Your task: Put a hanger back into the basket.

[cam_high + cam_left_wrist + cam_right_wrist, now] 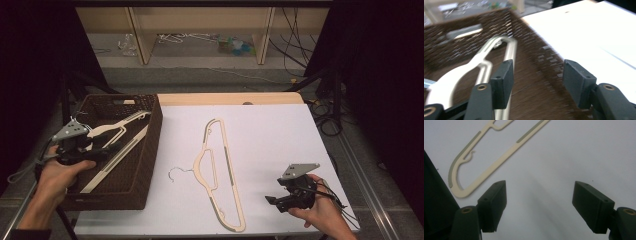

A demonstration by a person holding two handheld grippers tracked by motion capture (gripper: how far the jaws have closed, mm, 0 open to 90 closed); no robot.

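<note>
In the high view, a dark woven basket [145,150] is seen at the left of the white counter [280,135], with cream hangers [117,137] lying inside it. The left gripper [97,152] is held over the basket, just above those hangers. One more cream hanger [220,175] lies flat on the counter to the right of the basket, its wire hook pointing toward the basket. The right gripper [272,200] is held low near the counter's front edge, apart from that hanger's lower end.

In the left gripper view, the fingers [502,82] are spread, with nothing between them; a blurred hanger in the basket [474,67] lies beside and beneath the left finger.

In the right gripper view, the fingers [494,202] are likewise spread and empty over bare counter, and the curved end of the counter hanger [461,187] is seen just ahead to the left.

The step in hand is judged to be a reach into the basket for another hanger. Next, the left fingers must be lowered around a hanger bar and closed.
</note>
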